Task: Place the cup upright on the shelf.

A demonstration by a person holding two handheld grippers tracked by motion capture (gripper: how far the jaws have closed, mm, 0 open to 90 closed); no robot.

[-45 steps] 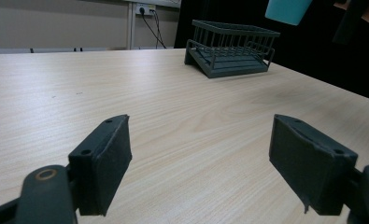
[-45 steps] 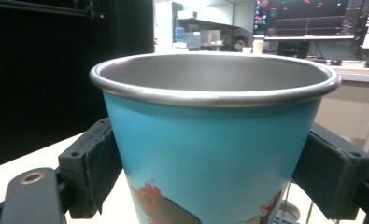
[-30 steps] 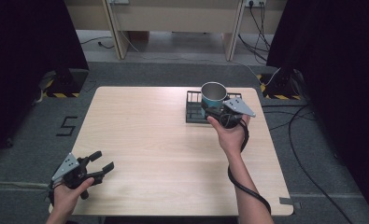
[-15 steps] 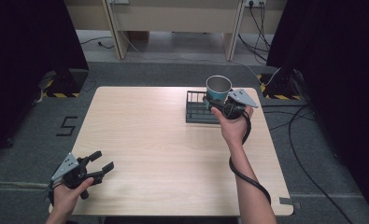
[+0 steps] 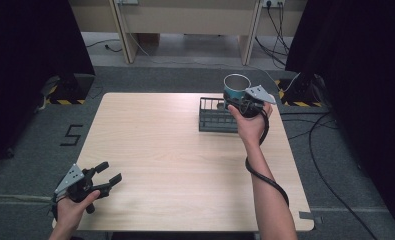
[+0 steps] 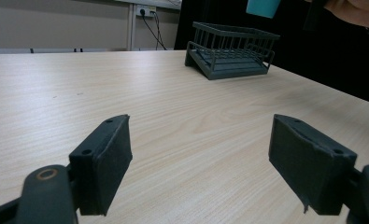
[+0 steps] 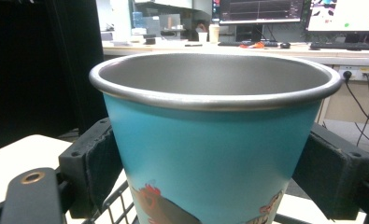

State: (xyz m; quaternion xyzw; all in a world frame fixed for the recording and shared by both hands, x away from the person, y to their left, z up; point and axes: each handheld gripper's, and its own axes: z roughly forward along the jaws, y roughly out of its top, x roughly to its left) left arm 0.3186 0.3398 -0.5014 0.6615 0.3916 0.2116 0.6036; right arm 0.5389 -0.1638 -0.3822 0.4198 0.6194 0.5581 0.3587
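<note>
While the right gripper (image 5: 241, 102) was clamped on the blue cup (image 5: 235, 87), its jaws pressing both sides of the cup's wall, it held the cup upright in the air above the black wire rack (image 5: 216, 116) at the table's (image 5: 175, 165) far right; the left gripper (image 5: 101, 179) rested near the front left corner, jaws spread wide and empty

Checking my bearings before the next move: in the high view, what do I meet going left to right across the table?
left gripper, open at the near left corner → dark wire rack → blue cup → right gripper clamped on the cup.
</note>
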